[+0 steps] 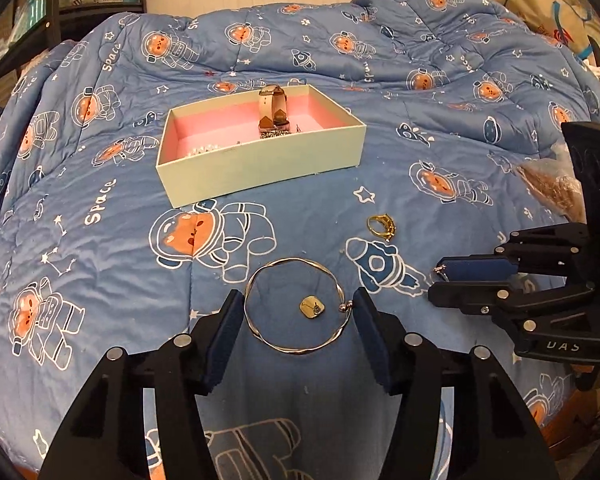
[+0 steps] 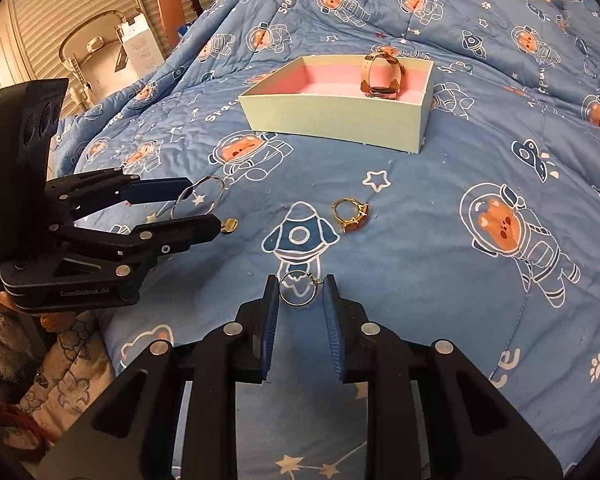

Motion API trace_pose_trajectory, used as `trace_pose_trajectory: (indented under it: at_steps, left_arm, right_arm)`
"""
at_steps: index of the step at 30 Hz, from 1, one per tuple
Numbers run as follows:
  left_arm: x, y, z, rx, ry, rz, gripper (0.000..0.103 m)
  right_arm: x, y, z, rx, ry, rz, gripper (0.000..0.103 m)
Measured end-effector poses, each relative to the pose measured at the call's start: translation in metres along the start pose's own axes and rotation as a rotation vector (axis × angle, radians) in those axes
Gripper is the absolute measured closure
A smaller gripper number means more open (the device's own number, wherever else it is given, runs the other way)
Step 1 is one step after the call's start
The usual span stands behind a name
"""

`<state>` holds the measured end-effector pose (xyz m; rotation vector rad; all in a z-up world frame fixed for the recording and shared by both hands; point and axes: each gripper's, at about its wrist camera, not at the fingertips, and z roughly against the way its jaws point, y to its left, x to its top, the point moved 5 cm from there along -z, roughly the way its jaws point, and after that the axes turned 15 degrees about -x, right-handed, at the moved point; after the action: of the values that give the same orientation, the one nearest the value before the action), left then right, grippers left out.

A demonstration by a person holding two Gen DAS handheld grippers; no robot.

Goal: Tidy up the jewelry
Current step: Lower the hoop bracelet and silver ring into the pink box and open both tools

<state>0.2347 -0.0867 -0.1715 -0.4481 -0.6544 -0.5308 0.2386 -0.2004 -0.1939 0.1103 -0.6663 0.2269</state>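
Two black two-finger grippers with blue pads work over a blue quilt (image 1: 100, 264) printed with astronaut bears, rockets and the white word "Space". The left gripper (image 1: 299, 312) clamps a thin silver twisted bangle (image 1: 296, 306) across its width, both pads touching the rim; a small square gold pendant (image 1: 311, 307) lies on the quilt inside the hoop. The right gripper (image 2: 302, 292) pinches a slim silver ring (image 2: 299, 289) upright between its pads. Its body reads "DAS" in the left wrist view; the left one reads "GenRobot.AI" in the right wrist view. Ahead of both tools, between them, a gold ring with an amber stone (image 2: 352, 216) lies on the quilt. Farther ahead stands an open pale-green cardboard box with pink lining (image 1: 260, 168), holding a beige-strapped wristwatch (image 1: 274, 114) and small sparkly pieces.
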Motion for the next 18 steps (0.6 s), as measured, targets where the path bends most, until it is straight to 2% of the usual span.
trace_pose_trajectory:
  at_steps: [7, 18]
  left_arm:
    - [0.015, 0.005, 0.011, 0.003, -0.021, -0.011, 0.048]
    - [0.061, 0.024, 0.012, 0.024, -0.049, -0.026, 0.048]
  right_arm:
    - [0.032, 0.005, 0.012, 0.048, -0.048, -0.004, 0.080]
    - [0.097, -0.001, 0.011, 0.004, -0.132, 0.072, 0.080]
